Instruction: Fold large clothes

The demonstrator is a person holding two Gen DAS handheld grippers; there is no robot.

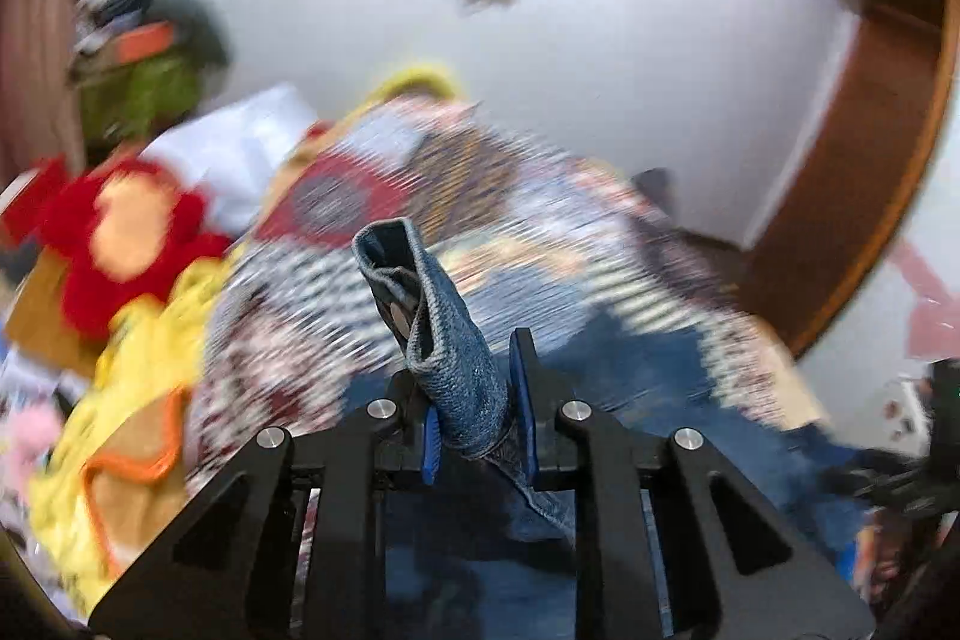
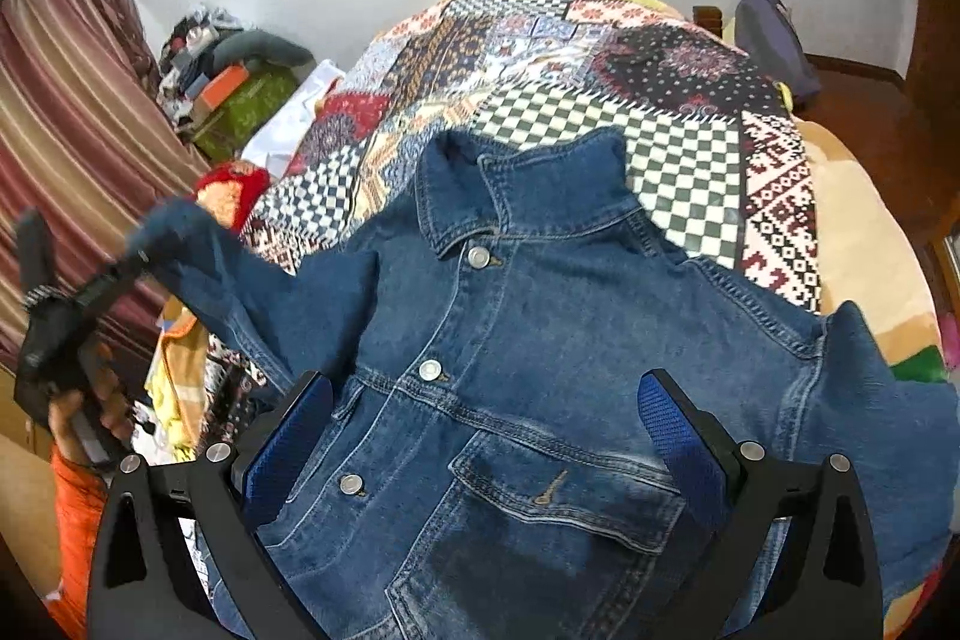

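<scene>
my left claw [image 1: 474,400] clamped on denim jacket [image 2: 528,340] sleeve cuff [image 1: 414,292]; my right claw [image 2: 486,436] spread wide above jacket front, on patchwork bedspread [image 2: 660,100].

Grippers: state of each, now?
Left gripper: shut on the denim jacket sleeve cuff.
Right gripper: open, over the jacket front, holding nothing.
</scene>
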